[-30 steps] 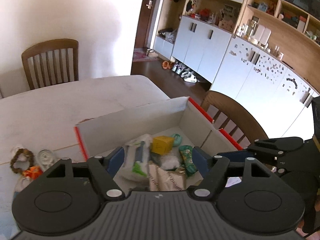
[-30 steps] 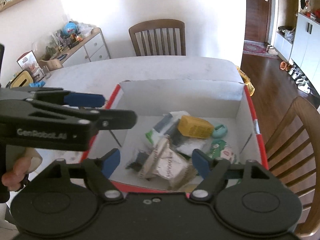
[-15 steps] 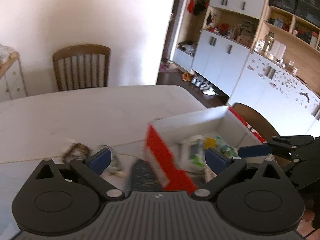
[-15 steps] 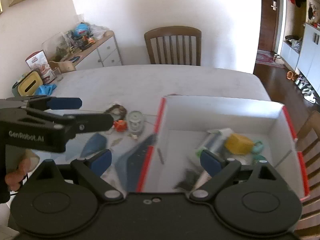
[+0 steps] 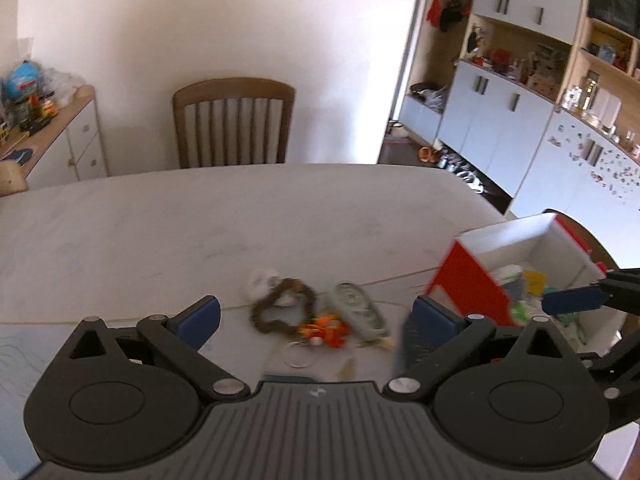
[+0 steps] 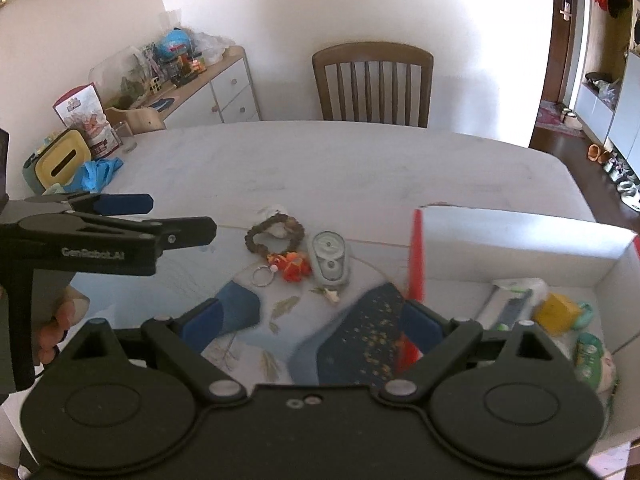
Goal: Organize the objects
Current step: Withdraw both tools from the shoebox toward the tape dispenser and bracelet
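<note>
1. Box status: the red-and-white box [image 6: 520,248] at the table's right end already has a bunch of stuff in it. I can make out a yellow block [image 6: 558,313], a green packet [image 6: 588,354] and a white tube [image 6: 514,300]. So a good chunk looks sorted.
2. Not yet packed, out on the table [image 6: 320,168] just left of the box: a brown beaded bracelet [image 6: 274,236], an orange charm on a keyring [image 6: 290,266] and a grey oval gadget [image 6: 330,258], all clustered close together.
3. Tongs: left gripper [image 5: 316,314] has its jaws spread wide with nothing in them, hovering over that cluster. Right gripper [image 6: 316,320] is wide too, empty, sitting near the box's red edge.
4. My guess: one of those three small bits gets grabbed next, then into the box.
</note>
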Tool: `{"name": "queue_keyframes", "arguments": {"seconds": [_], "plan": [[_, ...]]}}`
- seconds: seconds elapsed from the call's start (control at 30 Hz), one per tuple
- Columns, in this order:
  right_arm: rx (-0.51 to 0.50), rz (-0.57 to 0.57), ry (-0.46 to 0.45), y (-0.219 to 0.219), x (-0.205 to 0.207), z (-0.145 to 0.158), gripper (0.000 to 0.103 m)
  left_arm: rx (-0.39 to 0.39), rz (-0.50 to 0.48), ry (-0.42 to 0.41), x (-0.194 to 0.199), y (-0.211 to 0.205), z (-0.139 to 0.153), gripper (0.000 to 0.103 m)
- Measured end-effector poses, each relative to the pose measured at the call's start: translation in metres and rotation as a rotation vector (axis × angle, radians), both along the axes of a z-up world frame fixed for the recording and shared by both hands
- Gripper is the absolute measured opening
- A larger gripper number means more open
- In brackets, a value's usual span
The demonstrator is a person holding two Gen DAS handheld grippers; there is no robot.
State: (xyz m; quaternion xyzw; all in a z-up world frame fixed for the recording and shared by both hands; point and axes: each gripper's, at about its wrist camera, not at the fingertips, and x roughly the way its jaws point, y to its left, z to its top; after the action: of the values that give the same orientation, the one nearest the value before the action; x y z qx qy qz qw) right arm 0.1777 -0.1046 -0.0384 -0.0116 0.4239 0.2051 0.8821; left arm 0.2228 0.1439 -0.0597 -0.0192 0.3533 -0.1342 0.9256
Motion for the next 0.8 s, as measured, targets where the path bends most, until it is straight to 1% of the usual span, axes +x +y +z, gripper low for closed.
{"name": "queue_keyframes", "arguments": {"seconds": [0.13, 0.2, 0.3, 0.5, 0.6, 0.67, 0.7, 0.77, 0.8], "plan": [[-0.01, -0.021, 0.0, 0.016, 0.014, -0.006, 0.094, 0.019, 0.019, 0.016, 0.017, 0.015, -0.02, 0.103], [-0.009, -0.037, 0.007, 0.021, 0.026, -0.008, 0.094, 0.046, 0.028, 0.033, 0.026, 0.021, -0.033, 0.103], [-0.02, -0.056, 0.023, 0.029, 0.045, -0.014, 0.092, 0.061, 0.033, 0.05, 0.038, 0.028, -0.049, 0.103], [-0.051, -0.08, 0.058, 0.044, 0.077, -0.034, 0.089, 0.038, 0.043, 0.09, 0.06, 0.035, -0.074, 0.103], [-0.077, -0.078, 0.074, 0.053, 0.089, -0.047, 0.086, 0.042, 0.039, 0.102, 0.069, 0.031, -0.084, 0.103], [-0.096, -0.087, 0.085, 0.057, 0.097, -0.055, 0.08, 0.038, 0.036, 0.107, 0.073, 0.03, -0.09, 0.103], [-0.102, -0.091, 0.096, 0.057, 0.102, -0.059, 0.079, 0.037, 0.039, 0.107, 0.075, 0.03, -0.092, 0.103], [-0.12, -0.074, 0.081, 0.061, 0.107, -0.063, 0.077, 0.03, 0.043, 0.113, 0.08, 0.029, -0.096, 0.103], [-0.126, -0.069, 0.091, 0.064, 0.112, -0.066, 0.077, 0.027, 0.045, 0.116, 0.082, 0.029, -0.098, 0.102]]}}
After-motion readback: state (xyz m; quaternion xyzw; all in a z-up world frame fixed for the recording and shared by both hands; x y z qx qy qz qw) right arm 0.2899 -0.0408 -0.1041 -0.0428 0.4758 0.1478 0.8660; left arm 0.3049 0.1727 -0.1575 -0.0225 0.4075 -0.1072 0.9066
